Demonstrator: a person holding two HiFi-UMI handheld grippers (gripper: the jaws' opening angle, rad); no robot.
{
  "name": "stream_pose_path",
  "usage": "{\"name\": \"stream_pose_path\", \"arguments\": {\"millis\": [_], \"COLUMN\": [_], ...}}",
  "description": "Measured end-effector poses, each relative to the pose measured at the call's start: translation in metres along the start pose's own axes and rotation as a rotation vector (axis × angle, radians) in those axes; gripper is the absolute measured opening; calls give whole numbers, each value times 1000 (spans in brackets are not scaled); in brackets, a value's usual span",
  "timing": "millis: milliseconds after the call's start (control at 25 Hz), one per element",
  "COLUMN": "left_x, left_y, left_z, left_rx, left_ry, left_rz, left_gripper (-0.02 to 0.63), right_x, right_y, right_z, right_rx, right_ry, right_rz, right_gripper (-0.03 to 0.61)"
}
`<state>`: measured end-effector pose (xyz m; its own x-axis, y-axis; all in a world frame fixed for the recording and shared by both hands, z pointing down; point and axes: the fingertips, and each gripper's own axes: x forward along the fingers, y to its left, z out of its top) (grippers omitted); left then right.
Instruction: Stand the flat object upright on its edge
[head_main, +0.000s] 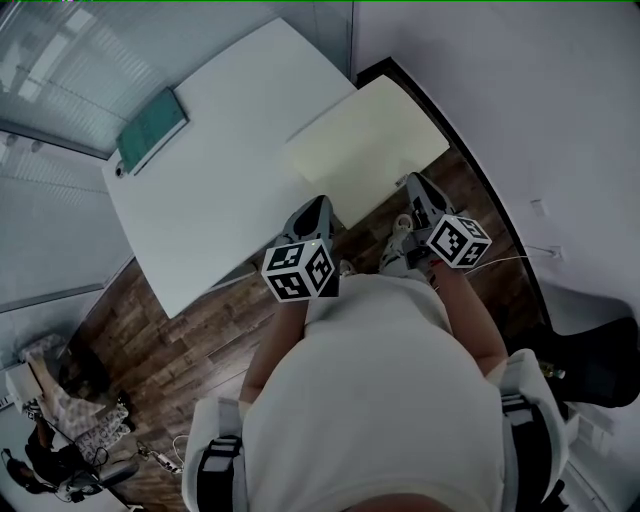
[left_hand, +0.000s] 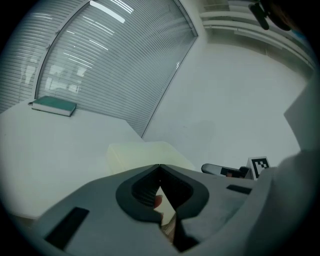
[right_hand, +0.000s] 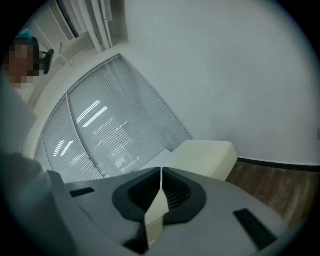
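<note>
Book, green and thin, is lying flat at the far left corner of the white counter, with wide bare surface stretching beside it. Left tool and right tool are hovering by the near side, well apart from the book, each with its jaws pressed together on nothing.

Open way across the white table — green book sits at its far corner

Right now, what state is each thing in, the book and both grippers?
Book: lying flat on the white table, near its far corner, not yet stood up.
Left gripper: shut, nothing between its jaws.
Right gripper: shut, nothing between its jaws.
</note>
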<state>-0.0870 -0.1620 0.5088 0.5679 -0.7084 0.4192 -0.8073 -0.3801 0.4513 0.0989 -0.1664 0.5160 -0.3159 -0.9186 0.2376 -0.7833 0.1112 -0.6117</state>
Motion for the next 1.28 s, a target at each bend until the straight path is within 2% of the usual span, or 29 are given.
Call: {"name": "stream_pose_path", "arguments": {"millis": [200, 400, 480, 760, 1040, 1280], "left_x": [3, 12, 14, 24, 29, 33], "left_y": [1, -5, -8, -17, -17, -14], "left_z": [1, 5, 6, 1, 2, 2], "left_rx": [-6, -13, -12, -2, -1, -6], "left_ry": [-5, -18, -21, -11, -8, -11], "left_rz": [0, -10, -11, -2, 28, 61], "left_gripper": [20, 20, 20, 20, 20, 20], "right_x": [1, 3, 4, 11, 29, 50], "right_y": [-22, -33, -39, -72, -100, -108], "right_z": [-6, -8, -10, -18, -24, -30], "right_rx": [81, 221, 254, 420, 644, 727], "right_ry": [12, 32, 36, 25, -4, 1], "right_rz": [-15, 65, 71, 39, 47, 80], "right_gripper": [35, 221, 287, 368, 404, 428]}}
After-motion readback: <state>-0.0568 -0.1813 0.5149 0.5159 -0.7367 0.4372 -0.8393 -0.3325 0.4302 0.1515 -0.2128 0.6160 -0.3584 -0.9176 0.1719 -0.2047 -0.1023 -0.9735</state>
